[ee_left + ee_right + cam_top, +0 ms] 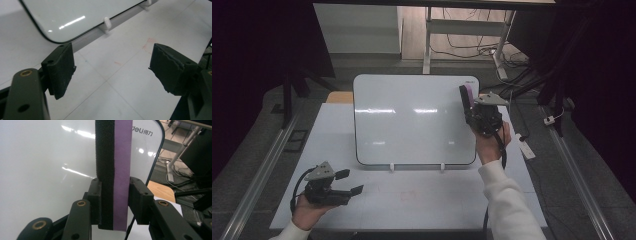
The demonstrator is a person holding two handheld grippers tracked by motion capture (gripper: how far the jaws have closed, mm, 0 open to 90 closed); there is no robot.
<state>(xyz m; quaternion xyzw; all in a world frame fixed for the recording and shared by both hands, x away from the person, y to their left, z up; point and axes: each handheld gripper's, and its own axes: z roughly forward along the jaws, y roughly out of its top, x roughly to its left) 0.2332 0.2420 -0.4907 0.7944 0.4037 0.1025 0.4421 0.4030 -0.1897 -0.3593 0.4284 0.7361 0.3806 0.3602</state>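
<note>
Purple and black: the eraser [113, 175] has a purple back and a black felt face, and it stands on end between the jaws of the right gripper [113, 202].
Right gripper: its jaws are clamped on the eraser's lower part, one pad on the felt side and one on the purple side; in the high view the gripper [468, 105] is held up in the person's right hand [490, 145] at the right edge of the whiteboard.
Eraser position: raised in front of the upper right part of the whiteboard [412, 120], felt face turned toward the board; whether it touches the surface I cannot tell.
Whiteboard: white with a thin dark rim, propped at a tilt on the table [412, 200] on two small white feet; its face looks clean, with glare streaks.
Left gripper: its jaws [112, 70] stand apart with nothing between them, over the table surface near the board's lower left corner.
Left hand [307, 210]: low at the near left of the table, well apart from the eraser.
Table mark: a faint reddish smear [148, 43] lies on the tabletop in front of the board.
</note>
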